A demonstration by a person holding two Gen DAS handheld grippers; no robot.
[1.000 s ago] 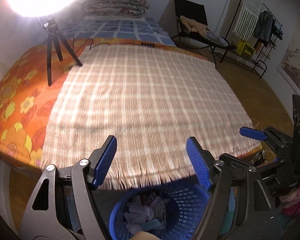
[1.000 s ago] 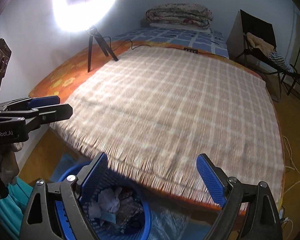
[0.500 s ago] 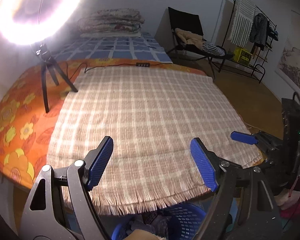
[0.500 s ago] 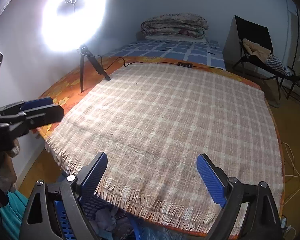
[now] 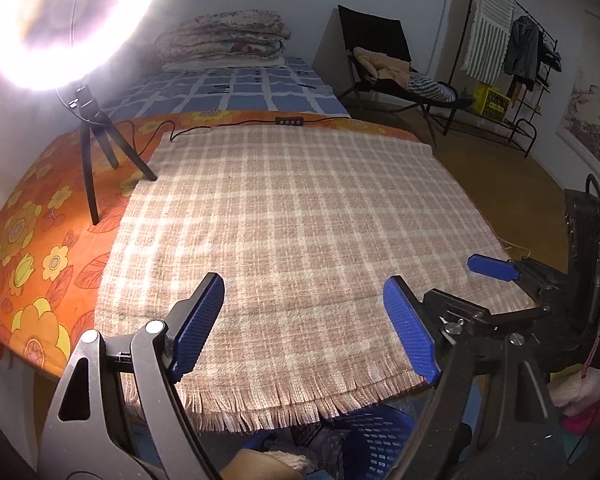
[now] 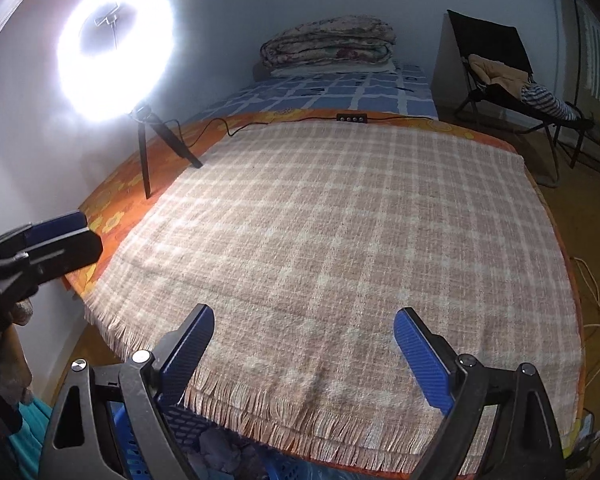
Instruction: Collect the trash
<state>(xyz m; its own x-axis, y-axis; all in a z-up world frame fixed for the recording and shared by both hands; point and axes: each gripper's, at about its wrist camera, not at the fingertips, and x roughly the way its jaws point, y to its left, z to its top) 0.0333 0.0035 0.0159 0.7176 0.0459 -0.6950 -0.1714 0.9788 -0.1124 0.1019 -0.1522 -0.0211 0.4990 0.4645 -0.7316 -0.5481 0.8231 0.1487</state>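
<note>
Your left hand-held gripper [image 5: 304,328] hangs with its blue ribbed fingers [image 5: 196,324] spread wide and nothing between them; the jaws have just been easing further apart. Your right hand-held gripper [image 6: 304,360] matches it, blue pads well apart, nothing in the gap. Both point down over the near, fringed edge of the beige-and-white checked woven blanket [image 5: 300,216], which lies flat across the bed on top of an orange flowered sheet [image 5: 40,256].

The trash sits below you: the blue perforated plastic basket [image 5: 376,436] peeks out from under the blanket's fringe at the foot of the bed, with crumpled pale and dark scraps [image 6: 224,456] inside it. From the right wrist you see its blue rim [image 6: 132,440] just beside your left finger.

Off to the left, a bright white ring light on a small black tripod [image 5: 96,148] stands on the orange sheet, its black cable and inline switch [image 5: 288,121] running along the blanket's far edge. Folded quilts [image 5: 224,40] are stacked at the head of the bed, and a black folding chair [image 5: 380,52] draped with clothes stands beside it.
</note>
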